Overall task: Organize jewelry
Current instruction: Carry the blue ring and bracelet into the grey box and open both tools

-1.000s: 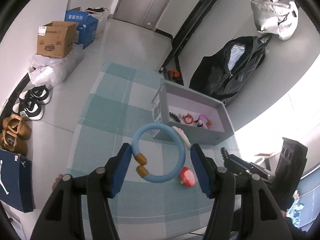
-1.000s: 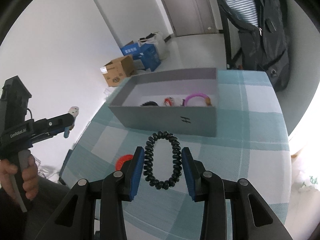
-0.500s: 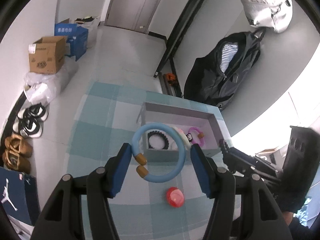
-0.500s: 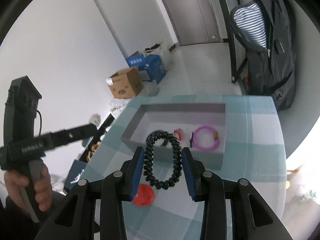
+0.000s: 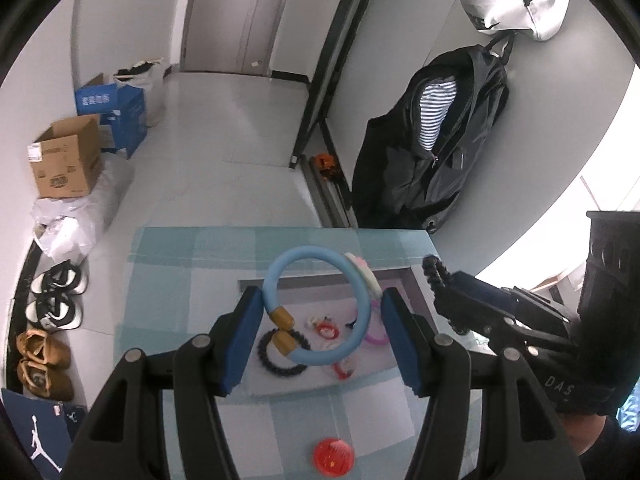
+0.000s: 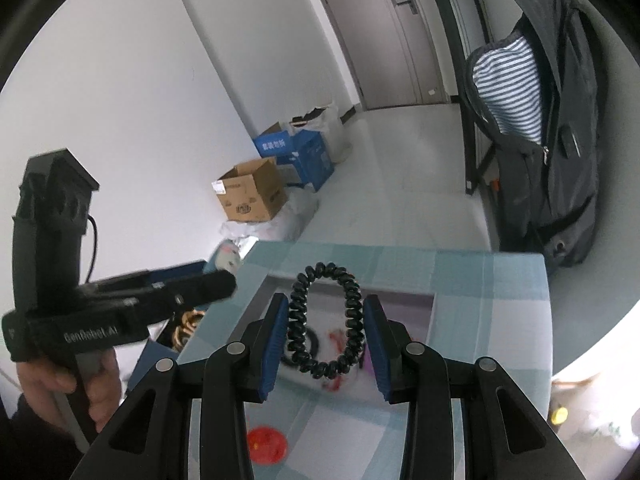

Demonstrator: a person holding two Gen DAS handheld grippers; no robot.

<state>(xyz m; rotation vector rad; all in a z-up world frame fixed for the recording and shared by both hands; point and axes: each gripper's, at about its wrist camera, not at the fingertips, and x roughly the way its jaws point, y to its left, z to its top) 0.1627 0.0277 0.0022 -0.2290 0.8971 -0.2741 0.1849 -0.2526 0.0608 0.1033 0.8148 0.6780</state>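
My left gripper (image 5: 322,294) is shut on a light blue bangle (image 5: 316,252) with gold end caps and a white charm, held above the grey box (image 5: 400,276). In the box lie a black coil tie (image 5: 280,366), a pink ring (image 5: 376,336) and small red pieces. My right gripper (image 6: 325,298) is shut on a black spiral hair tie (image 6: 297,320), also over the grey box (image 6: 400,306). Each gripper shows in the other's view: the right gripper (image 5: 460,300) at the right, the left gripper (image 6: 180,292) at the left, in a hand.
A red round piece (image 5: 333,458) (image 6: 267,446) lies on the teal checked tablecloth (image 5: 168,280) in front of the box. Beyond the table are cardboard boxes (image 5: 66,164), shoes (image 5: 56,304) on the floor and a dark jacket (image 5: 440,152) hanging by the wall.
Both grippers have moved forward and up with their pieces, from in front of the box to over it. The red round piece has slid toward the bottom of both views.
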